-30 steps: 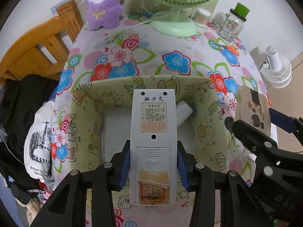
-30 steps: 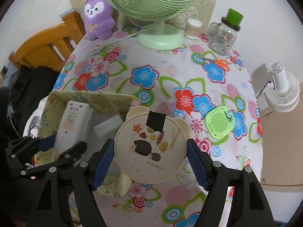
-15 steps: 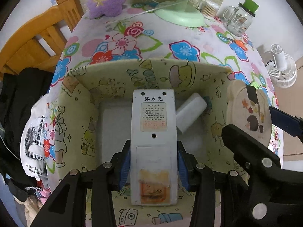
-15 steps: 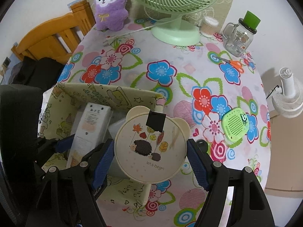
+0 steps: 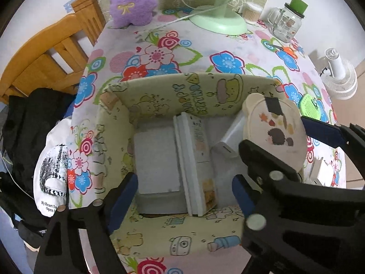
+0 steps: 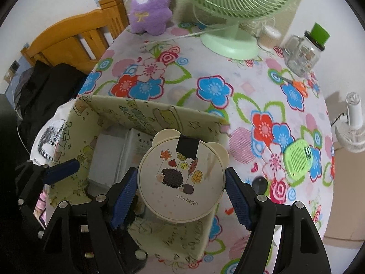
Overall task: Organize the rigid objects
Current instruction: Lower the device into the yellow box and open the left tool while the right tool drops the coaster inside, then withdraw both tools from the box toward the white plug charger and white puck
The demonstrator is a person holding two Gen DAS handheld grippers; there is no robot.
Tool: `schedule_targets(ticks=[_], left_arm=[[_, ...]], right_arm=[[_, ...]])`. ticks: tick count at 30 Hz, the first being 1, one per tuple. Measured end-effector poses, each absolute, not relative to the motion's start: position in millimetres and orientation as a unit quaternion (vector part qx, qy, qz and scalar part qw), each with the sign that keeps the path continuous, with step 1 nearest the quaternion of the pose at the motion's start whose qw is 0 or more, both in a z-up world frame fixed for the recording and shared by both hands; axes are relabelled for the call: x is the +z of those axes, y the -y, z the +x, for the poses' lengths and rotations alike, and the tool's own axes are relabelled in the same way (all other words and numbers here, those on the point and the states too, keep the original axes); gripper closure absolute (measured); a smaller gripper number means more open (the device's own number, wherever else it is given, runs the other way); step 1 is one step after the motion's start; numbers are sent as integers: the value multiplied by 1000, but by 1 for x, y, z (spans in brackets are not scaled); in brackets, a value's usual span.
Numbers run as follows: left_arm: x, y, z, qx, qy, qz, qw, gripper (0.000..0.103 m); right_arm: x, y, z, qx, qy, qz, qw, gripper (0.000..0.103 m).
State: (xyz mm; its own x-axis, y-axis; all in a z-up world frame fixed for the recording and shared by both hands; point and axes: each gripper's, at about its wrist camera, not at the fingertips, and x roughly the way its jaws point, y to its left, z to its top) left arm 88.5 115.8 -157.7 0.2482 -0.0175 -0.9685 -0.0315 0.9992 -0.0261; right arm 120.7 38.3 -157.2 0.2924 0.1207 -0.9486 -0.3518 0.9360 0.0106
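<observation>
Remote lying free in the storage box, round case hanging over its corner

Storage box (image 5: 164,96) of pale yellow cartoon fabric is sitting on the flowered tablecloth (image 5: 228,43) near the table's left edge, its top open. Inside, at the left, a flat white pad (image 5: 157,159) is covering the floor. Beside it the white remote (image 5: 196,159) is lying tilted on its long edge, label facing right. Further right, a small white block (image 5: 230,139) is leaning in the corner.

The left gripper (image 5: 182,189) is hovering above the box; its jaws have just been opening and are now standing wide apart, blue pads clear of the remote between them, which is released.

The right gripper (image 6: 180,189) is pointing down over the box's right corner, clenched on the round bear-eared case (image 6: 180,178) with a hedgehog picture and a black tape patch. The case is hanging above the box's interior, partly covering the remote in the right wrist view.

Right of the box, a green speaker (image 6: 298,162) is lying on the cloth.
</observation>
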Motion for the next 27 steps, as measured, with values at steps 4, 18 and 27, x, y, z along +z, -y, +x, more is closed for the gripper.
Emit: schedule_targets(ticks=[4, 18, 27], left_arm=[[-157, -116, 87, 6, -613, -6, 790, 13], [-149, -98, 82, -21, -609, 4, 793, 9], [-135, -76, 76, -25, -598, 17, 801, 9]], right_arm=[[-157, -40, 120, 145, -577, -103, 797, 22], [-152, -10, 110, 134, -589, -52, 795, 12], [-139, 18, 100, 126, -579, -36, 805, 12]])
